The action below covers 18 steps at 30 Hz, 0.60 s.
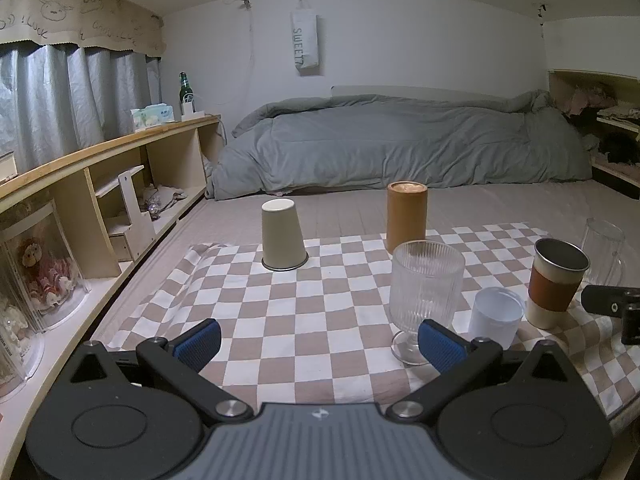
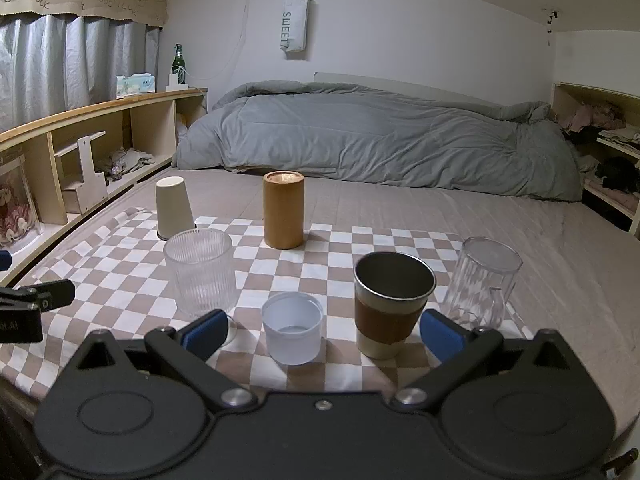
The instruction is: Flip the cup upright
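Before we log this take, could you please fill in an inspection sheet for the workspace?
Surface: checkered cloth spread on a bed.
Job's things: beige cup upside down, far left; brown cylinder looks inverted; clear mug looks mouth-down, handle toward the camera.
Clutter: ribbed goblet, white cup, sleeved steel cup, all upright.
Grippers: left gripper and right gripper, jaws open, empty.
Cables: cord on the wall.
Surroundings: grey duvet, shelving, green bottle.
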Each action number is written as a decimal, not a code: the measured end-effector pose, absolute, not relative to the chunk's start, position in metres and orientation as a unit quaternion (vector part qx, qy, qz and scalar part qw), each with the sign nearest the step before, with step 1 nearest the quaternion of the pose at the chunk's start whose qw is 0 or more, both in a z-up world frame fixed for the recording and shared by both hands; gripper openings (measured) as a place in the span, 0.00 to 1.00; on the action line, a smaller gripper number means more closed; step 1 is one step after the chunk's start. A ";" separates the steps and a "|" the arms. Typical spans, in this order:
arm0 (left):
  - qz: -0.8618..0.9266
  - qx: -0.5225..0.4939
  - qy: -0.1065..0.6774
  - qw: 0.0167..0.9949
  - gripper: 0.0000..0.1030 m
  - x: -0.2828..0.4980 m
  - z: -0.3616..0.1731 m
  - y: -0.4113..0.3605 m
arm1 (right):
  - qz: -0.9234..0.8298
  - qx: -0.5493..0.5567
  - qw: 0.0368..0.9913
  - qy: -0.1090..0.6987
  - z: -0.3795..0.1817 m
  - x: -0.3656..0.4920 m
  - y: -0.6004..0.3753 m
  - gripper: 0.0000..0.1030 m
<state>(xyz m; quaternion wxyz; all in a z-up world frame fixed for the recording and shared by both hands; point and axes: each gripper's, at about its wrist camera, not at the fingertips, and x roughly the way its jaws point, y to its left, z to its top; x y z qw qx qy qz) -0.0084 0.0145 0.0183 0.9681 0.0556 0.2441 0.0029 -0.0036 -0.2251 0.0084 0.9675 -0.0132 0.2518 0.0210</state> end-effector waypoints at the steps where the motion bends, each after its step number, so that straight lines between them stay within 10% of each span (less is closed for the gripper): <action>1: 0.003 0.055 0.244 0.968 1.00 -0.008 0.018 0.014 | 0.021 -0.013 0.967 0.252 0.008 -0.004 -0.225 1.00; 18: 0.003 0.056 0.244 0.968 1.00 -0.008 0.018 0.012 | 0.021 -0.014 0.967 0.252 0.009 -0.004 -0.225 1.00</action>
